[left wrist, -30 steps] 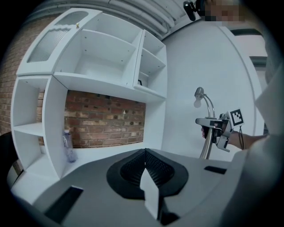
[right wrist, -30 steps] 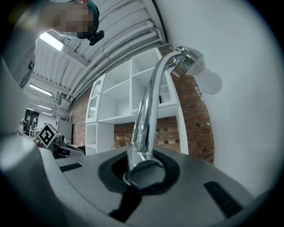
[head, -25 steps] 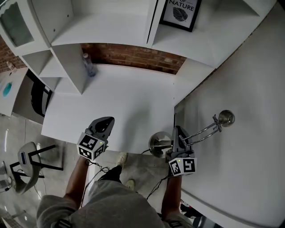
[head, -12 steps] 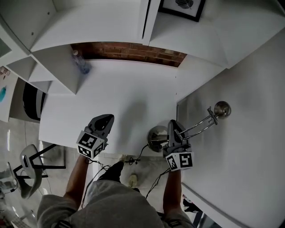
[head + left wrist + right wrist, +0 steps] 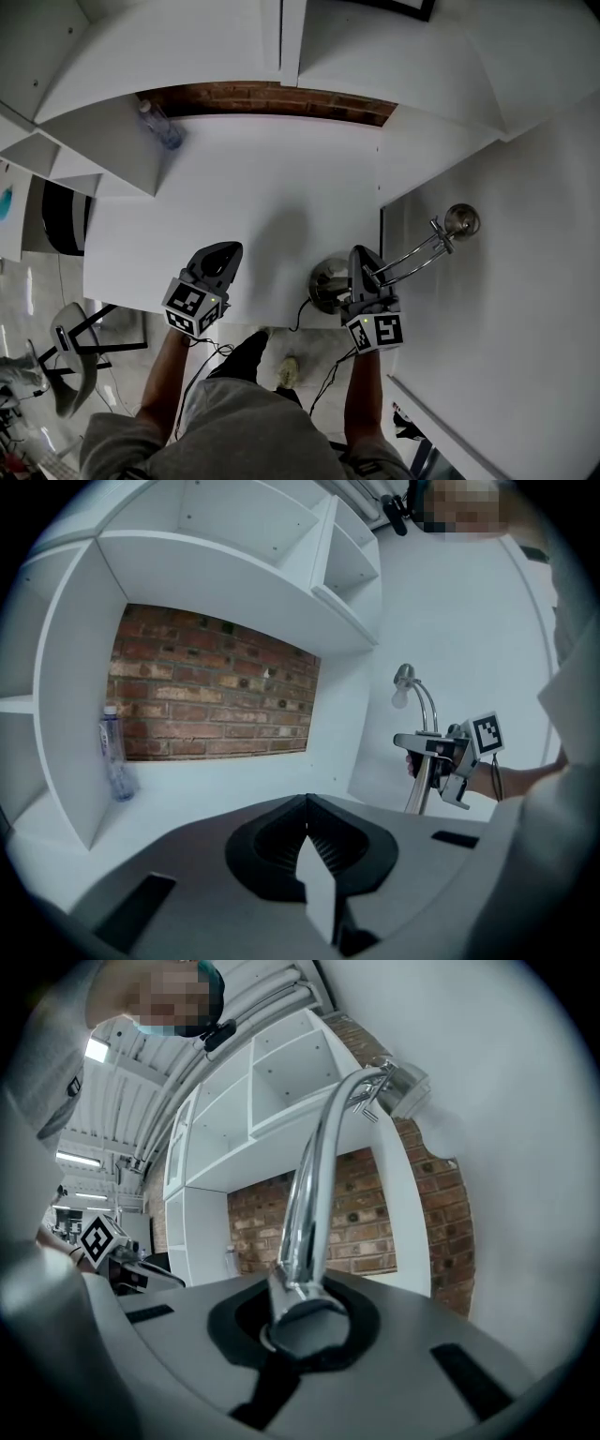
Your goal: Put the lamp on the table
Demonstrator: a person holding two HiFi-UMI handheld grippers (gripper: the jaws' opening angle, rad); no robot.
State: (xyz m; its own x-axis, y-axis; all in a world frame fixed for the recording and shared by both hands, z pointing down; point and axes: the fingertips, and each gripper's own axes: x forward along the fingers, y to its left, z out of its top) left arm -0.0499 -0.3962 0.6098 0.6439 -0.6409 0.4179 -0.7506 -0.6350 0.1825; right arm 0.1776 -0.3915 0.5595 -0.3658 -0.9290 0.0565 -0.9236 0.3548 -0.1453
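The right hand-held gripper (image 5: 360, 265) is closed on the shiny stem of the lamp (image 5: 412, 255), low on the stem, close above the round base. The lamp's base is at the front edge of the white counter (image 5: 262, 187), near its right corner; I cannot tell if it touches the counter. The lamp's head is near the white wall on the right. The left hand-held gripper (image 5: 221, 255) is closed and empty, over the counter's front part. A plastic bottle (image 5: 159, 127) stands at the back left, before the brick wall (image 5: 272, 98)
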